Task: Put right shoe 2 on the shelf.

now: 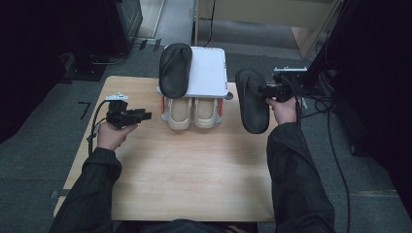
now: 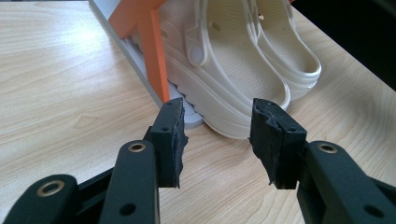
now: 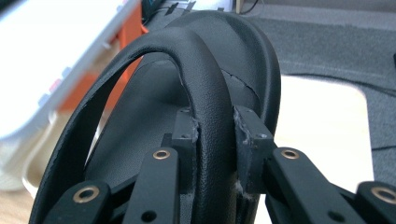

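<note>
A small shoe rack with a white top shelf and orange side posts stands at the far middle of the wooden table. One black slipper lies on the left half of its top shelf. A pair of cream clogs sits on the lower level. My right gripper is shut on the strap of a second black slipper, held in the air right of the rack. My left gripper is open and empty, just left of the clogs.
Black cables trail over the grey floor right of the table. Dark equipment stands at the back left, and a light wooden unit stands behind the rack. The rack's white shelf edge is close on the left in the right gripper view.
</note>
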The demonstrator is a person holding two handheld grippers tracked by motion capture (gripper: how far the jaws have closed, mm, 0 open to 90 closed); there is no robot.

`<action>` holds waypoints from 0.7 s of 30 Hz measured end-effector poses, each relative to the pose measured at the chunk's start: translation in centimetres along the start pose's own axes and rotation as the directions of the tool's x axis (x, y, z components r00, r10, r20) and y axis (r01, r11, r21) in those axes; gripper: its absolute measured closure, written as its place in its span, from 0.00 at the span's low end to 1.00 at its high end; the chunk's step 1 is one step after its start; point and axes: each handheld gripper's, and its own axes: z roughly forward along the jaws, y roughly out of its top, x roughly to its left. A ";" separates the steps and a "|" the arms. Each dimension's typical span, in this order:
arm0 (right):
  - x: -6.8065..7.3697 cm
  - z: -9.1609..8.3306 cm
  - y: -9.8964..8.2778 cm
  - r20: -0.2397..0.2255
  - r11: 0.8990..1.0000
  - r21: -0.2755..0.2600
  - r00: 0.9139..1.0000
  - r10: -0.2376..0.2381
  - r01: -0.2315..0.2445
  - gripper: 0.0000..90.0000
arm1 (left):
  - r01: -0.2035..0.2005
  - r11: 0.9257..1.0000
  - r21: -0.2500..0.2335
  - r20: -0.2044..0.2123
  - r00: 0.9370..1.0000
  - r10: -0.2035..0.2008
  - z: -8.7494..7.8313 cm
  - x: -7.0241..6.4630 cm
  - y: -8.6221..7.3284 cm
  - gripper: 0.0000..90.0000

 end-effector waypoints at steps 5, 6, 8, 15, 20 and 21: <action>1.5 -0.2 3.4 0.007 0.999 -0.027 1.000 -0.022 0.022 0.80 | 0.003 1.000 0.006 0.002 1.000 -0.003 0.0 0.1 0.0 0.60; 1.8 -0.2 4.0 0.005 0.999 -0.034 1.000 -0.022 0.022 0.80 | 0.002 1.000 0.005 0.003 1.000 -0.002 0.0 0.1 0.0 0.60; 2.5 0.2 5.1 0.002 0.999 -0.041 1.000 -0.020 0.020 0.80 | 0.003 1.000 0.003 0.004 1.000 -0.003 0.1 0.2 0.0 0.60; 5.9 2.5 7.9 0.000 0.998 -0.020 0.999 -0.053 0.053 0.80 | 0.002 1.000 0.008 0.020 1.000 -0.002 0.2 0.0 -0.1 0.60; 7.9 4.7 9.3 0.000 0.998 -0.009 0.998 -0.062 0.062 0.80 | -0.007 1.000 0.015 0.037 0.999 0.006 0.4 0.0 -0.1 0.60; 8.2 5.0 9.5 0.002 0.998 -0.001 0.998 -0.068 0.068 0.80 | -0.006 1.000 0.014 0.041 0.999 0.006 0.5 0.0 -0.1 0.60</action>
